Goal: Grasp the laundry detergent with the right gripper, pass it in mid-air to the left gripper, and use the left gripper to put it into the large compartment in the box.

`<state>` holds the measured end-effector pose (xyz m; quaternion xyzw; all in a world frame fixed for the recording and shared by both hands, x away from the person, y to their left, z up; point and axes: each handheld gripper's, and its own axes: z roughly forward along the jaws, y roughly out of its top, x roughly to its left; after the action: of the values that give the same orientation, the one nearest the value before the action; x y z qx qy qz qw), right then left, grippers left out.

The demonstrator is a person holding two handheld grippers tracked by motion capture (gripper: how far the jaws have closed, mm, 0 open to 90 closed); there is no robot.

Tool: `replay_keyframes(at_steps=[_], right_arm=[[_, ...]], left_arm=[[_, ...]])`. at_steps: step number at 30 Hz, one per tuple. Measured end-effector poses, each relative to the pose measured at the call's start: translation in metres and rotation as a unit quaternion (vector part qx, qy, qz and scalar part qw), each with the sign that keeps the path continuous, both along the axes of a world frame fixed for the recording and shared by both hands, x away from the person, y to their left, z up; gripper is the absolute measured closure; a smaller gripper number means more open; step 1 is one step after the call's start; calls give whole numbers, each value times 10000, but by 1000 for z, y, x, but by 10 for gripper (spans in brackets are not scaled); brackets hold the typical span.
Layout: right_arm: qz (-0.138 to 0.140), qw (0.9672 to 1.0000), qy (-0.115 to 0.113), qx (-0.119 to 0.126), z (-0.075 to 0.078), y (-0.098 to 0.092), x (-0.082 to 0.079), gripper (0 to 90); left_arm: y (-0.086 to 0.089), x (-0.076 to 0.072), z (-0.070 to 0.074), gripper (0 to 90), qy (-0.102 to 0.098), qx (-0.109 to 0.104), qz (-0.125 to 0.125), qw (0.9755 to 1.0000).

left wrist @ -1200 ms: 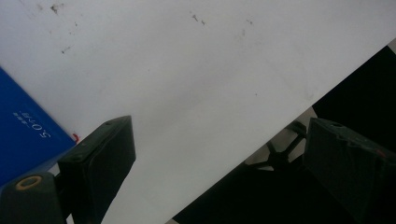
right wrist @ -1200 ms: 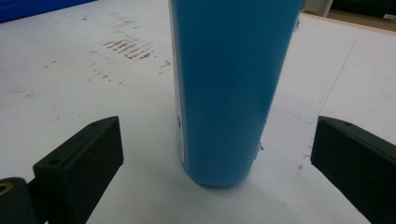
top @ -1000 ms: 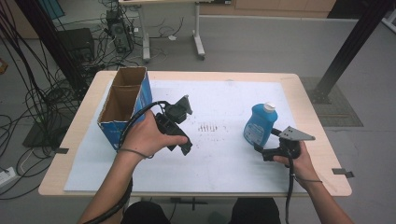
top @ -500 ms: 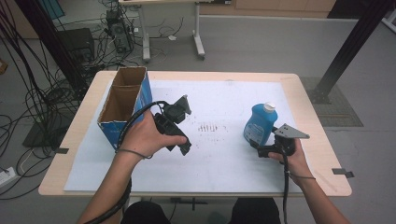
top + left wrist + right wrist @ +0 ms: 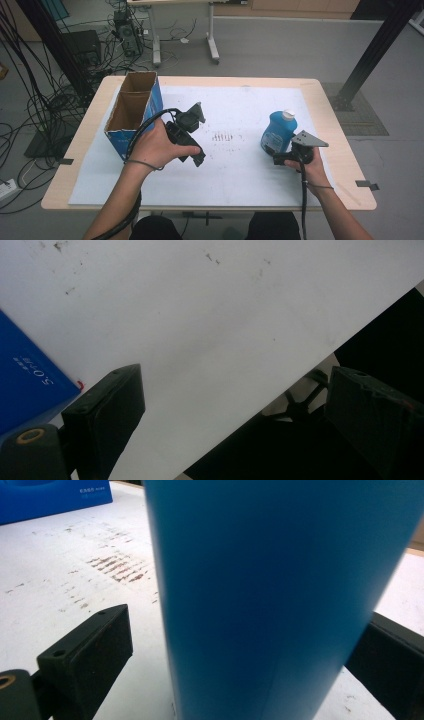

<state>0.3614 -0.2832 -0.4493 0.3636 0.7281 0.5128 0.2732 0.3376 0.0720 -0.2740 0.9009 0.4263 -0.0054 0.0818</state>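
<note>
Closing on blue bottle (image 5: 278, 133), right hand-held gripper (image 5: 283, 159) nearer

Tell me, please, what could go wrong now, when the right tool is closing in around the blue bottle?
The blue bottle stands upright between the open jaws of the right tool, and the left jaw is clearly apart from it. If one jaw touches first, the tall bottle might tip on the white sheet. The grip looks low on its body, so it could swing when lifted. The left tool is open and holds nothing, so it could not steady it.
</note>
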Motion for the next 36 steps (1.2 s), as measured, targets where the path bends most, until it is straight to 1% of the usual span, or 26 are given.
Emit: replay_keyframes(at_steps=[8, 15, 26, 36], right_arm=[[5, 10000, -41, 16, 2, 1, 3, 29], [7, 10000, -30, 49, 2, 1, 2, 28], [-10, 10000, -16, 80, 2, 0, 2, 28], [-21, 9999, -11, 121, 2, 0, 1, 28]], left_arm=[[1, 1, 1, 96, -12, -12, 12, 10000], [0, 1, -1, 96, 6, 11, 9, 10000], [-1, 1, -1, 95, 2, -13, 13, 10000], [-1, 0, 1, 92, -25, -14, 19, 10000]])
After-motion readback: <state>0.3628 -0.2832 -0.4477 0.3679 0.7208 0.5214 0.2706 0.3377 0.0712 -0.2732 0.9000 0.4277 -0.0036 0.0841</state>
